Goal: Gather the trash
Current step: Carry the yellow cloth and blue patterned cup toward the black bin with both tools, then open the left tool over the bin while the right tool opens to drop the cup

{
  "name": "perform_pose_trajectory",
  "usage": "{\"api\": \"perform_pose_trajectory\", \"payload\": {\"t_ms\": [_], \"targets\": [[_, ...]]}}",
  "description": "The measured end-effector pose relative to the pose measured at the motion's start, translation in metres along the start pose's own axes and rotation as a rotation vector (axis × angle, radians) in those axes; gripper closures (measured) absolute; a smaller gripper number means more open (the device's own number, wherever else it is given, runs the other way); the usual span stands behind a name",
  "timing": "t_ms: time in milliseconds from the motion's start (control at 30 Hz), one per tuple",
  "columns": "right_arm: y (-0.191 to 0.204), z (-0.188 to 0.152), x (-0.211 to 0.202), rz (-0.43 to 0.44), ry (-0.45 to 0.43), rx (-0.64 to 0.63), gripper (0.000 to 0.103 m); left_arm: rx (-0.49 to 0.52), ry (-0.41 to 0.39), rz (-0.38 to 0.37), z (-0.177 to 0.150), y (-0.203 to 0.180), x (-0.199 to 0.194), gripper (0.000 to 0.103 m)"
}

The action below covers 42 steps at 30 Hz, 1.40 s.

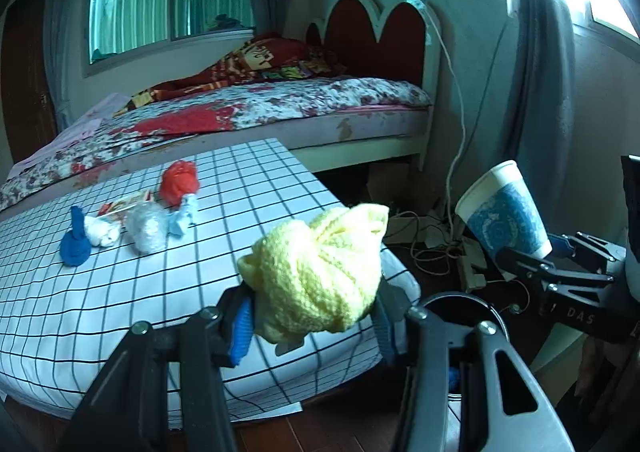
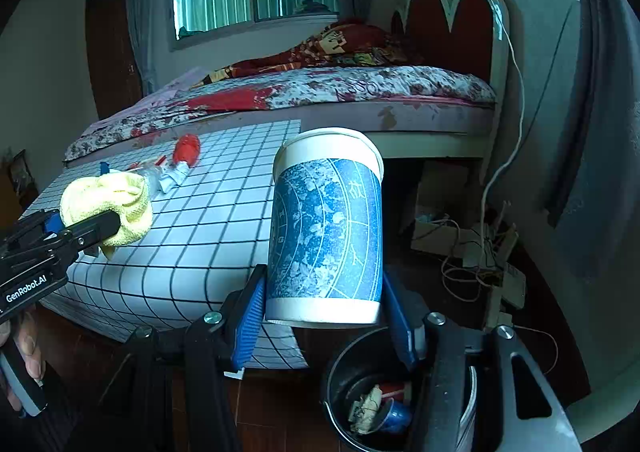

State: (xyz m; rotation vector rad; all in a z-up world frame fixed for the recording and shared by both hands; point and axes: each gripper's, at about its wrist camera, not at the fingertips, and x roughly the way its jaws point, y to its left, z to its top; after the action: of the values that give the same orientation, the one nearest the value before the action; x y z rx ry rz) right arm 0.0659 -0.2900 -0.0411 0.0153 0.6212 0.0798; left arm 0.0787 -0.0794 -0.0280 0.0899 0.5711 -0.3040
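A crumpled yellow knitted cloth (image 1: 316,264) sits between the blue pads of my left gripper (image 1: 314,312), which is shut on it above the table's right edge. My right gripper (image 2: 324,304) is shut on the lower part of a blue-and-white paper cup (image 2: 326,228), held mouth-up beside the table. Below it on the floor stands a black bin (image 2: 348,356) with several scraps inside. The right wrist view shows the left gripper (image 2: 100,228) with the yellow cloth (image 2: 108,203) at the left. On the checked tablecloth (image 1: 120,292) lie a red wad (image 1: 180,181), a blue wad (image 1: 75,240) and white wads (image 1: 146,228).
A bed (image 1: 280,107) with a red headboard stands behind the table. Tangled cables and a power strip (image 2: 476,252) lie on the wooden floor at the right, by the curtain. A person's hand (image 2: 24,348) holds the left gripper's handle.
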Motion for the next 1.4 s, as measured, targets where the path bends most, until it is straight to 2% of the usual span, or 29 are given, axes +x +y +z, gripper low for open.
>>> {"api": "perform_pose_trajectory", "payload": {"t_ms": [467,767,1167,1400], "targets": [[-0.052,-0.034,-0.018,-0.078,0.035,0.01,0.046,0.081,0.049,-0.139,-0.005,-0.072,0.022,0.053],[-0.079,-0.059,-0.015,-0.111,0.097,0.024,0.046,0.122,0.095,-0.21,-0.015,-0.108,0.038,0.053],[-0.098,-0.095,0.003,-0.098,0.213,0.024,0.046,0.157,0.238,-0.272,-0.046,-0.144,0.082,0.053],[-0.097,-0.112,0.027,-0.081,0.318,-0.056,0.046,0.163,0.336,-0.302,-0.062,-0.152,0.111,0.053]]}}
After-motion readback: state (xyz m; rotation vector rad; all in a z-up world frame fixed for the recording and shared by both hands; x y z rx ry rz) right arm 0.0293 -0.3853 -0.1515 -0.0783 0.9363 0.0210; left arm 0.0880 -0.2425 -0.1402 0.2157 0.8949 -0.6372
